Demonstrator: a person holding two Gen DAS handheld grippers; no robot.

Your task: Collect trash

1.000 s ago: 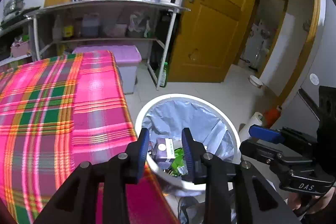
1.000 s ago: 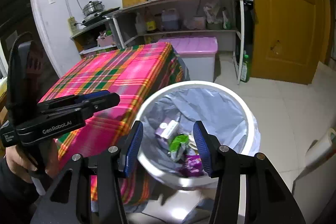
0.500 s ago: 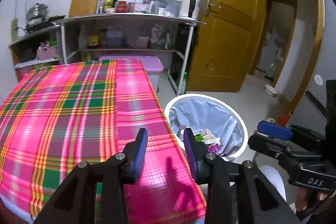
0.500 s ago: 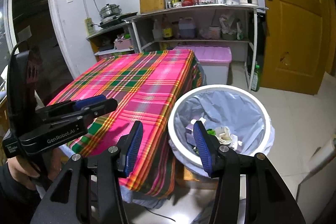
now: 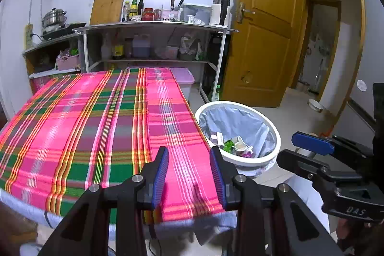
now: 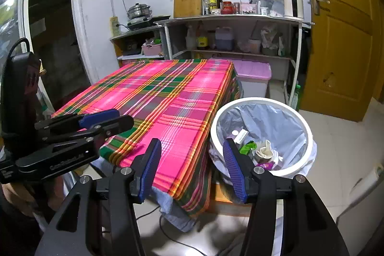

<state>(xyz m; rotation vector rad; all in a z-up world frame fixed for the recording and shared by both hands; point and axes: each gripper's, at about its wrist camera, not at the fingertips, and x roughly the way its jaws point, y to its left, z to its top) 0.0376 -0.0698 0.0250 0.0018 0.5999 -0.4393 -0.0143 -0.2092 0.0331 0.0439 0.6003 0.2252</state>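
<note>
L gripper (image 5: 189,174) over the plaid table (image 5: 96,126), fingers apart w/ nothing between. R gripper (image 6: 192,169) at table corner, fingers widening, empty. Trash (image 6: 261,150) sits in white bin (image 6: 300,119) beside table, right.

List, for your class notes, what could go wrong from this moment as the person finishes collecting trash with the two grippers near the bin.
1. The bin stands close against the hanging edge of the tablecloth; snagging the cloth might tip it and spill the trash.
2. A cable lies on the floor below the table; feet could catch it.
3. The left gripper and right gripper, its fingers opening, both empty, sit close together and may collide.
</note>
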